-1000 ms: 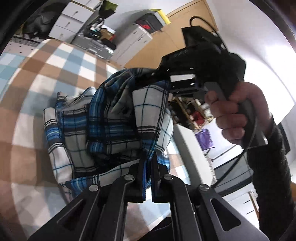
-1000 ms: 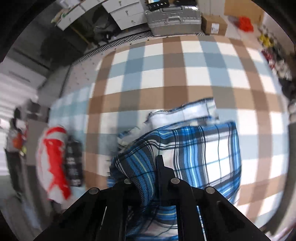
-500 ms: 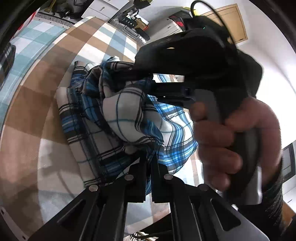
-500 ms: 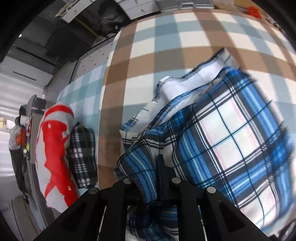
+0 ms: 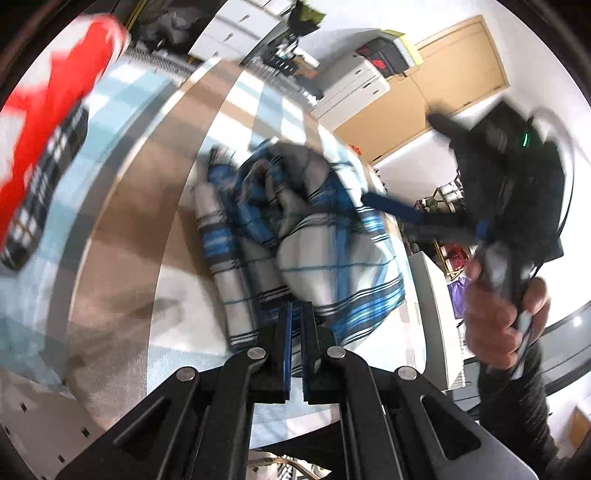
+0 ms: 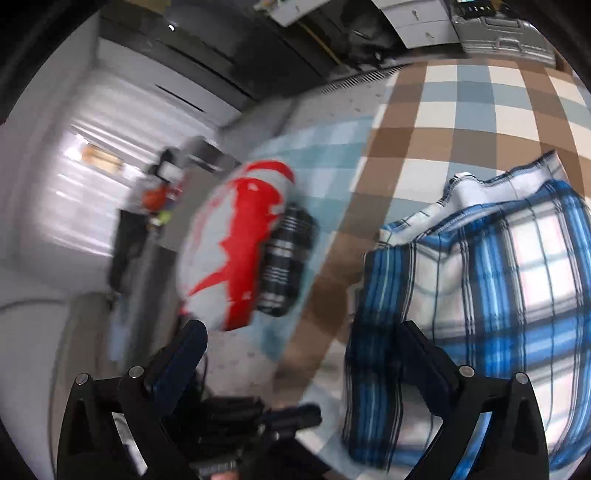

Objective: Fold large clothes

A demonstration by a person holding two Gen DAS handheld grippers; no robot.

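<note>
A blue, white and black plaid garment [image 5: 317,236] lies bunched and partly folded on a brown, blue and white checked cloth [image 5: 122,229]. My left gripper [image 5: 296,314] is shut, its tips at the garment's near edge; the blur hides whether fabric is pinched. The right gripper shows in the left wrist view [image 5: 373,201], with fingers reaching to the garment's far side. In the right wrist view the garment [image 6: 491,280] fills the right side. My right gripper [image 6: 303,336] is open wide and empty, its right finger [image 6: 421,347] against the garment's left edge.
A folded red and white garment [image 6: 236,243] and a folded black plaid one [image 6: 284,258] lie left of the blue garment on the checked cloth [image 6: 458,110]. White drawers [image 5: 236,26], a silver suitcase [image 6: 506,26] and a wooden door [image 5: 454,70] stand behind.
My right gripper has opened and let go of the plaid garment, and swung left. The garment has dropped onto the cloth. Both views are blurred by motion.
</note>
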